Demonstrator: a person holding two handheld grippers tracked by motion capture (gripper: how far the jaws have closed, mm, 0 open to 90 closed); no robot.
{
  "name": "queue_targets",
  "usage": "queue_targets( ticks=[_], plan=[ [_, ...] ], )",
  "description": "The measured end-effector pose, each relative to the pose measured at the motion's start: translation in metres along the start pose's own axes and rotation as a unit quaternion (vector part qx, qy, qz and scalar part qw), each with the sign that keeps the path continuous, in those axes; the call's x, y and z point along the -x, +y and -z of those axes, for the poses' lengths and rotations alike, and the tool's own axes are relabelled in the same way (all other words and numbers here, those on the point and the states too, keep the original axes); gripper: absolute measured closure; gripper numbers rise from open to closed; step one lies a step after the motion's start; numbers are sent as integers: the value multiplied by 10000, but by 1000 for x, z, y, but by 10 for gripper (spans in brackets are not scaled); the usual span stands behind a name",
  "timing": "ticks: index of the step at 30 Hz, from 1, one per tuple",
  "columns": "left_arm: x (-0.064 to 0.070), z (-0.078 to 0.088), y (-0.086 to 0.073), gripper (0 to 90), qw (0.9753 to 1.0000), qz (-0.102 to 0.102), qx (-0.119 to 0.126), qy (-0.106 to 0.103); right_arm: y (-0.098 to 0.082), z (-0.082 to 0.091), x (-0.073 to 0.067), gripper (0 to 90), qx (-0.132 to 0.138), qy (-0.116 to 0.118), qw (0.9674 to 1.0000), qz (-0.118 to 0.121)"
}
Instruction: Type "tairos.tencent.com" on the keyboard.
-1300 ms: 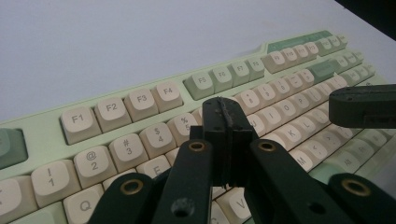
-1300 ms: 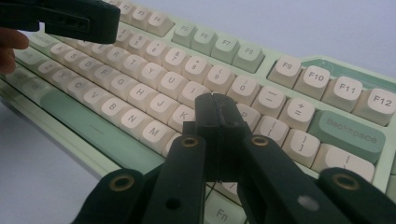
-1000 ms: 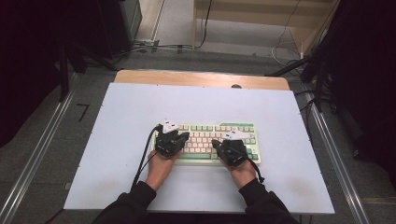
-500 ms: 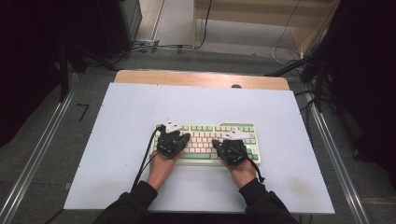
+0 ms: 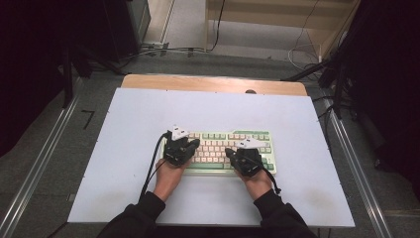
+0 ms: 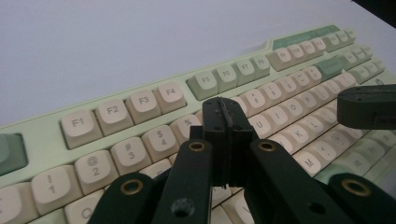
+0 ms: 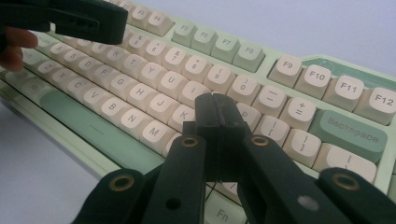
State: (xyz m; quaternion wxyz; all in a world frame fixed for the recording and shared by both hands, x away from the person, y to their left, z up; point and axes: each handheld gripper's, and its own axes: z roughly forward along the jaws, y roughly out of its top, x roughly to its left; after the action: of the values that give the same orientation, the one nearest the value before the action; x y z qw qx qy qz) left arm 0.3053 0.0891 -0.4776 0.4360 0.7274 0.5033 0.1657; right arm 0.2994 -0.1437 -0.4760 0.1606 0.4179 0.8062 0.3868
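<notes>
Two clenched grippers over a pale green keyboard [image 5: 223, 148]

The keyboard lies near the front of the white table [image 5: 124, 148]. The left gripper [image 6: 224, 116] hovers above its number row, jaws pressed together, empty; the right gripper [image 7: 218, 112] is likewise clenched above the letter keys.

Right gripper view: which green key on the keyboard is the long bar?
The pale green spacebar, the long flat bar on the bottom row of the cream-and-green keyboard. The green Backspace key is far shorter and sits at the number row's end.
</notes>
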Motion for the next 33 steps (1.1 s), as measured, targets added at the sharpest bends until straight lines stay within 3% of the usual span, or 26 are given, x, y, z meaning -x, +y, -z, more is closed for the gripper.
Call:
queue_targets(
  ticks=[14,33],
  plan=[
    [-18,10,-7,900,9997,154,22,165,0,1,-1,871,7,9,10000,21],
    [-21,8,-12,900,9996,163,-79,218,0,1,-2,871,20,10,10000,29]
  ],
)
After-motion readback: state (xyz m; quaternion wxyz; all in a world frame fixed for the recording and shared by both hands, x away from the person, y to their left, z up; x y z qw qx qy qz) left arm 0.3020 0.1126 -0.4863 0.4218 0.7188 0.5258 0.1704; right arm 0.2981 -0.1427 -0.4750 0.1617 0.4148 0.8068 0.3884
